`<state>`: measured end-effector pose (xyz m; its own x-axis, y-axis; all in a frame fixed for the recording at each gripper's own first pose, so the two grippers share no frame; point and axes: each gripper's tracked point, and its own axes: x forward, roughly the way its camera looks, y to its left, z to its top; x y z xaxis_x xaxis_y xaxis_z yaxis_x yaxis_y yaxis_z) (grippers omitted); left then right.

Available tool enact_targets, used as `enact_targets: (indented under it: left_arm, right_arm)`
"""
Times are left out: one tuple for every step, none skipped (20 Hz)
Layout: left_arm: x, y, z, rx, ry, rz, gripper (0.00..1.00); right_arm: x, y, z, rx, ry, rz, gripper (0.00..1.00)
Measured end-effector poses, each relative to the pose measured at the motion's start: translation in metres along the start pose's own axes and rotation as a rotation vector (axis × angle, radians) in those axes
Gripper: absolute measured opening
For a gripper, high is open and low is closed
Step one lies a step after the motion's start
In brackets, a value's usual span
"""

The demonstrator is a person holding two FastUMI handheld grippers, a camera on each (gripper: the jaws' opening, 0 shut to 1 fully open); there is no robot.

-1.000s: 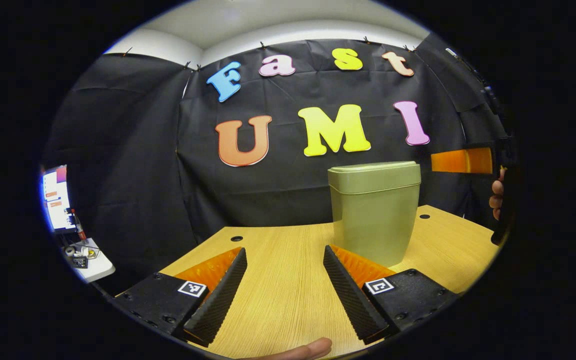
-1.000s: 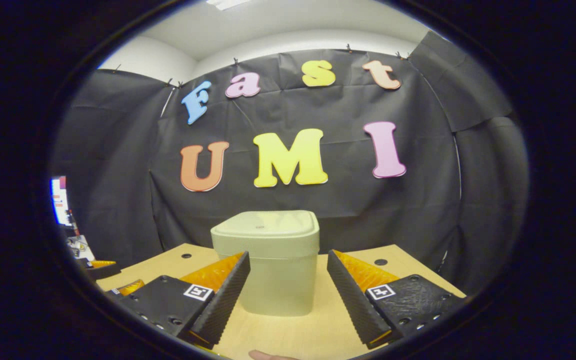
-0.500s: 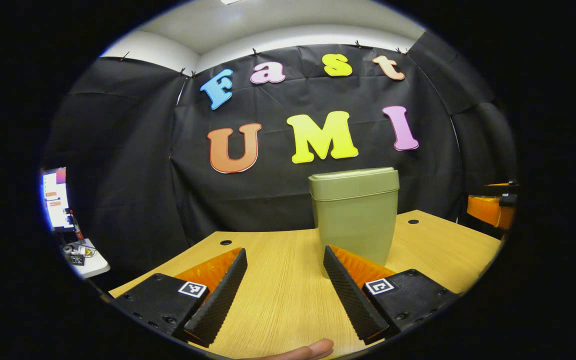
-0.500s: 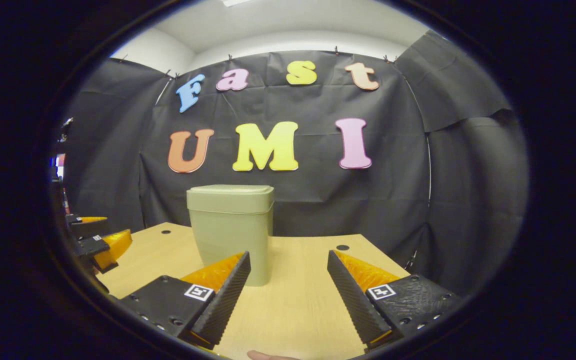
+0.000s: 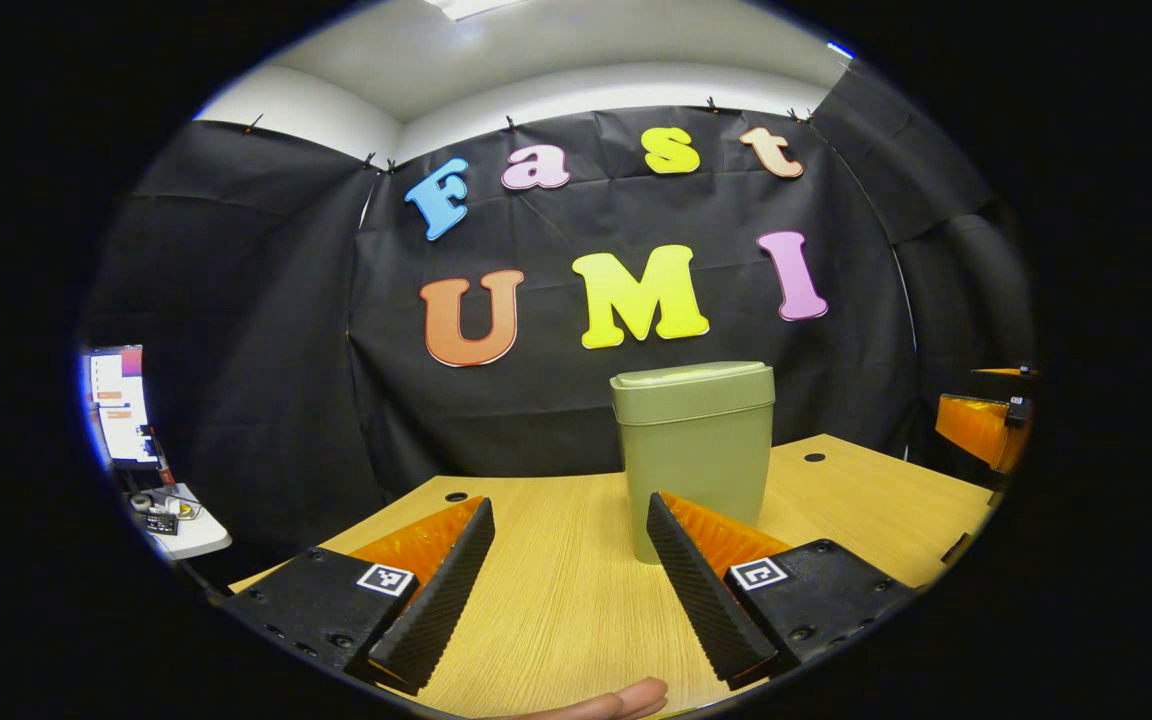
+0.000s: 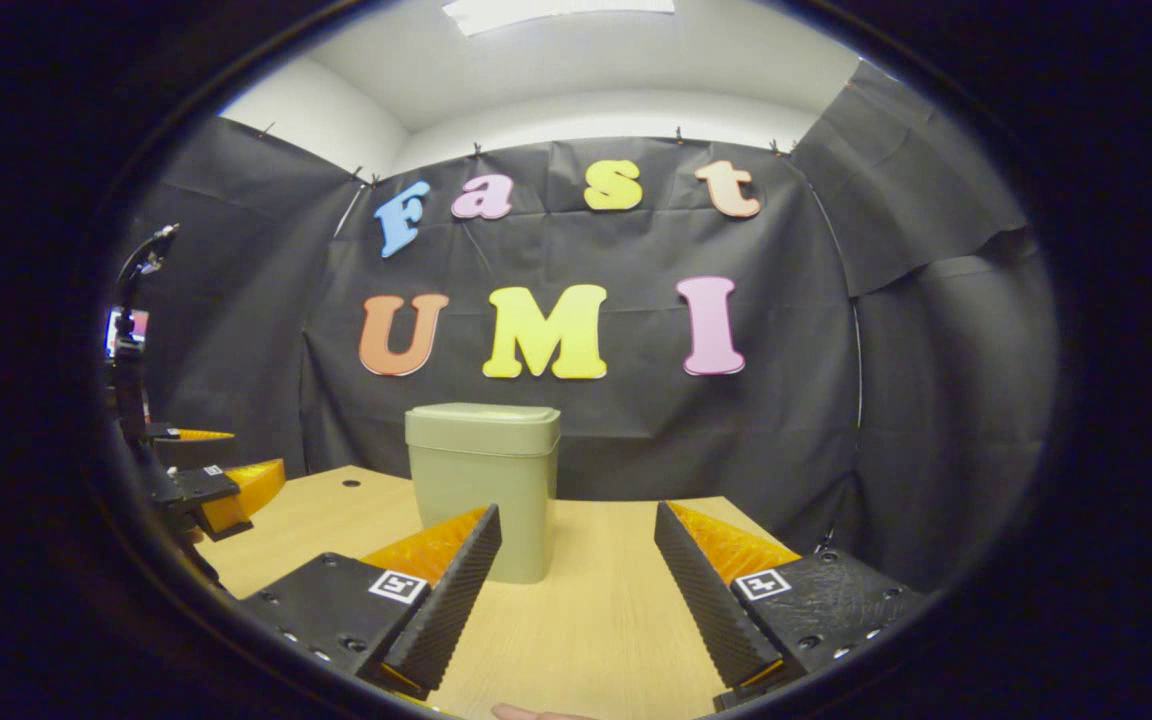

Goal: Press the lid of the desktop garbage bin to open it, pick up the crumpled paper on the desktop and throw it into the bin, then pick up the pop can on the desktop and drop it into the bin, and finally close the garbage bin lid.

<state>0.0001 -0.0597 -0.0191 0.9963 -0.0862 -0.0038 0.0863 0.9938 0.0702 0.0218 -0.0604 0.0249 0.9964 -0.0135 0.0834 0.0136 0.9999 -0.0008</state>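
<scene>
Left gripper view: the left gripper (image 5: 561, 590) and right gripper (image 6: 576, 590) hang apart and empty over the table (image 5: 556, 590) — bin (image 5: 694, 450) near the far edge, lid (image 5: 691, 380) down — apparently finished.

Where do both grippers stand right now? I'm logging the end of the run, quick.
Left gripper: open, holding nothing, over the light wooden table.
Right gripper: open, holding nothing, facing the closed olive-green plastic bin.

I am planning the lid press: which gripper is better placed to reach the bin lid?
Left, narrowly: the bin looks slightly larger before the left gripper than the right gripper; both open and empty.
</scene>
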Motion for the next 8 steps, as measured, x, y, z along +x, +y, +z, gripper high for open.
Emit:
enact_targets:
  left_arm:
    - [-0.002, 0.001, 0.000, -0.001, -0.001, 0.003, 0.99]
    - [-0.003, 0.002, 0.002, -0.005, -0.003, 0.003, 0.99]
    - [-0.005, 0.002, 0.004, -0.009, -0.010, 0.000, 0.98]
    - [-0.005, 0.002, 0.007, -0.011, -0.018, -0.001, 0.98]
    - [0.000, 0.001, 0.009, -0.012, -0.018, 0.002, 0.98]
    - [0.000, 0.004, 0.009, -0.014, -0.017, 0.009, 0.99]
    - [0.000, 0.005, 0.008, -0.017, -0.016, 0.010, 0.99]
    - [-0.001, 0.005, 0.008, -0.019, -0.014, 0.010, 0.99]
  right_arm:
    - [-0.001, 0.003, -0.001, -0.018, 0.000, 0.004, 0.95]
    - [-0.002, 0.005, -0.003, -0.031, 0.003, 0.006, 0.95]
    - [-0.002, 0.008, -0.004, -0.035, 0.002, 0.009, 0.97]
    - [-0.002, 0.010, -0.006, -0.026, 0.009, 0.018, 0.95]
    - [-0.001, 0.015, -0.008, -0.003, 0.017, 0.035, 0.95]
    - [-0.002, 0.017, -0.008, 0.013, 0.021, 0.046, 0.95]
    - [-0.001, 0.016, -0.009, 0.021, 0.026, 0.047, 0.95]
    - [-0.002, 0.015, -0.008, 0.020, 0.025, 0.045, 0.95]
